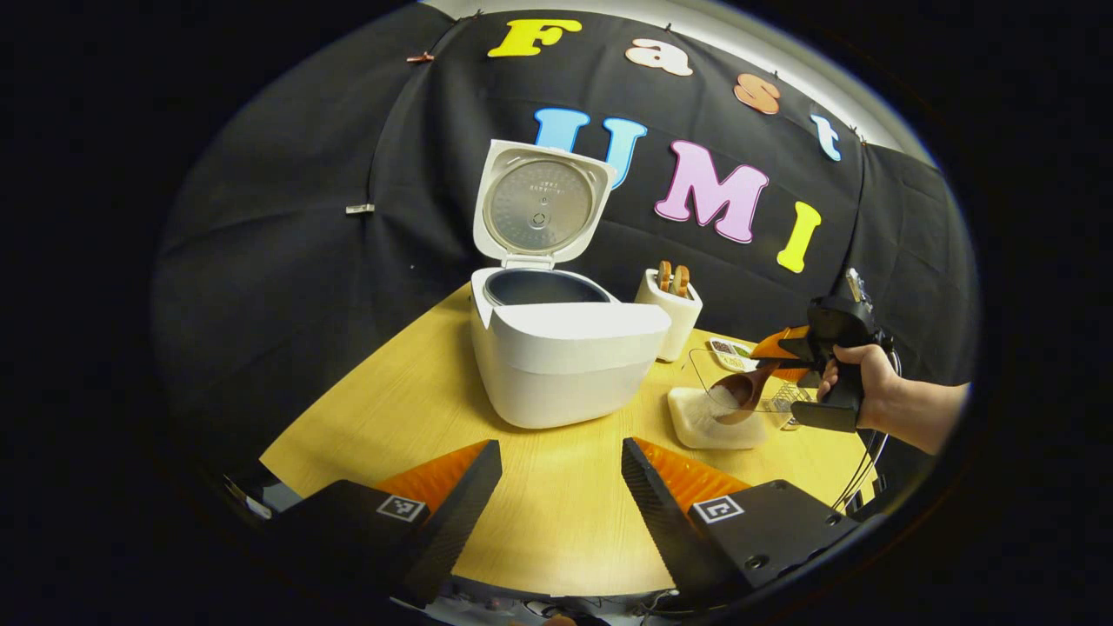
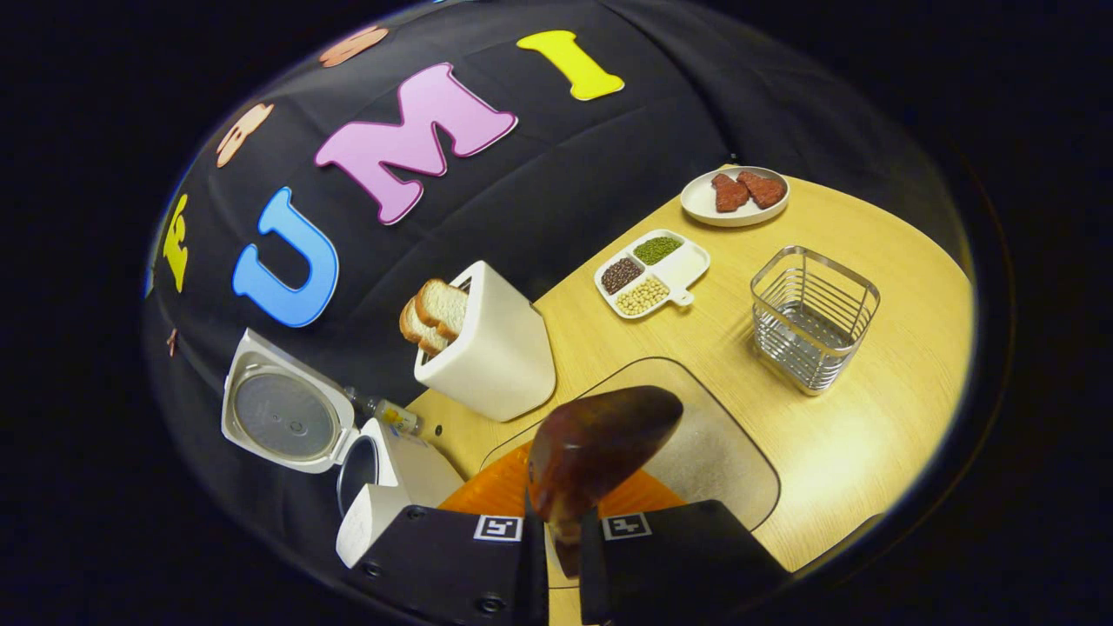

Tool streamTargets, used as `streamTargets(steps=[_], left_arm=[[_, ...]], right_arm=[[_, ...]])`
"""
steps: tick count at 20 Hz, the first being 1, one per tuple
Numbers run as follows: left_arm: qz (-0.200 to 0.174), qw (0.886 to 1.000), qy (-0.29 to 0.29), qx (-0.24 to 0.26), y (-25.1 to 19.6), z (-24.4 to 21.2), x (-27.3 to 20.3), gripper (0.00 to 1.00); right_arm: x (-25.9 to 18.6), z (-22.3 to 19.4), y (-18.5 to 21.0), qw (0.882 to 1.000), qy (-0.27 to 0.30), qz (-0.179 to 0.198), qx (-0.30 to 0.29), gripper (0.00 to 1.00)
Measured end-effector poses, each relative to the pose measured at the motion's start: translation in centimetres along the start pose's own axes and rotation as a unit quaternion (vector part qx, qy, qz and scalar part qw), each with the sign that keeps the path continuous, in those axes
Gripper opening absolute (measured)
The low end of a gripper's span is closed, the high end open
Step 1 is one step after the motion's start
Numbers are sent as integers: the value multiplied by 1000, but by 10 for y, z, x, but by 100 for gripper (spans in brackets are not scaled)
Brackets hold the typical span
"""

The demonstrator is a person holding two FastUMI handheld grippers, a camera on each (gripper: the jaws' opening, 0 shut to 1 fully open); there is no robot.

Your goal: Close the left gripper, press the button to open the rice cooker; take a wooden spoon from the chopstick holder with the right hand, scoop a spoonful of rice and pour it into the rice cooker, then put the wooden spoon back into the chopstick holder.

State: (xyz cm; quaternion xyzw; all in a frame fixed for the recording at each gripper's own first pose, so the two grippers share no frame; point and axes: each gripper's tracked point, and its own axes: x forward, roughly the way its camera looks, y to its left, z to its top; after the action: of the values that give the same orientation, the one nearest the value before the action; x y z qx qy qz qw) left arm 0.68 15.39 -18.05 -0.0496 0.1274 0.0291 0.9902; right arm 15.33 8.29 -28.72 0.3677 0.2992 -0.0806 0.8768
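Rice cooker (image 1: 565, 348) sits mid-table on the wooden table (image 1: 556, 530), white body, lid (image 1: 539, 204) flipped up w/ its metal inner plate facing me, dark pot open below. In the right gripper view I see it at lower left (image 2: 383, 487), lid (image 2: 283, 416) tilted back.

My right gripper (image 2: 563, 556) is clamped on the wooden spoon (image 2: 600, 452), both fingers pressing the handle; dark brown bowl sticks out fwd over the clear rice container (image 2: 722, 461). From the left gripper view, that gripper (image 1: 787, 361) w/ the hand (image 1: 856, 374) holding it is off to the right, spoon (image 1: 743, 391) bowl dipped at the white rice in the container (image 1: 713, 422), which sits just beside the cooker's right side.

My left gripper (image 1: 561, 487) hangs low over the table in front of the cooker, fingers spread wide, nothing between them.

Other stuff: white toaster (image 2: 496, 356) w/ two bread slices (image 2: 435, 313) just behind the cooker, near the container. Divided dish of beans (image 2: 652, 274) farther back, plate w/ red pieces (image 2: 735, 198) beyond it. Wire basket (image 2: 813, 317) stands apart on the right, nothing inside that I can see. Toaster is close to the line between rice container and cooker.
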Motion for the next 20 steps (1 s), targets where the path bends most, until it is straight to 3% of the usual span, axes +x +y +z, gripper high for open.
streamTargets(steps=[6,10,13,20], left_arm=[[14,1000,-2,-14,-13,-2,-6,96],[10,1000,-1,-7,-19,-3,-8,96],[9,1000,-5,-8,-20,1,-9,96],[5,1000,-4,-8,-11,-6,-14,96]], right_arm=[[-7,23,-17,998,4,-5,67,18],[-15,33,-3,994,11,12,104,18],[-23,38,14,992,18,20,124,18],[-45,54,91,986,29,78,142,18]])
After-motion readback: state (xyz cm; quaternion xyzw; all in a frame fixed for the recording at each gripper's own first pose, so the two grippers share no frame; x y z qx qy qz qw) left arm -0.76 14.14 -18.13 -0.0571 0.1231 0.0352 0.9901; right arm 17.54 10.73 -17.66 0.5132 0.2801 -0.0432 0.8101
